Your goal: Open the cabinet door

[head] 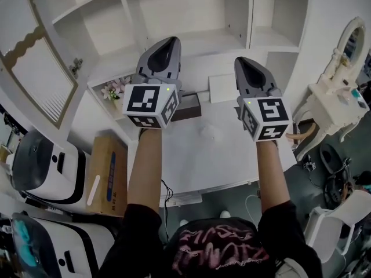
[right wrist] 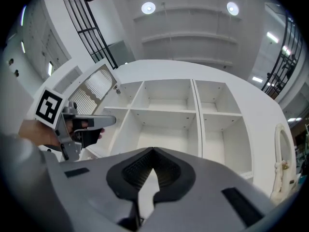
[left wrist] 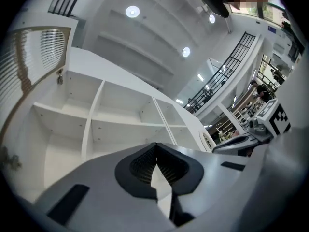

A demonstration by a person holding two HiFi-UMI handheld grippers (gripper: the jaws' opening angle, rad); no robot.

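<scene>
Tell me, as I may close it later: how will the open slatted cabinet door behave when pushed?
The cabinet door probably pivots as one rigid panel on its hinge. Its thin slats suggest it is light, so a gentle push should move it; the slats may be fragile.

A plain white desk top (head: 203, 161) stands over a grey floor (head: 223, 198), with a brown cardboard box (head: 107, 175) beside its left end and an ornate white dressing table with an oval mirror (head: 333, 106) to the right. Round recessed ceiling lights (right wrist: 148, 7) glow in a white ceiling near a black metal railing (left wrist: 227, 71)
</scene>
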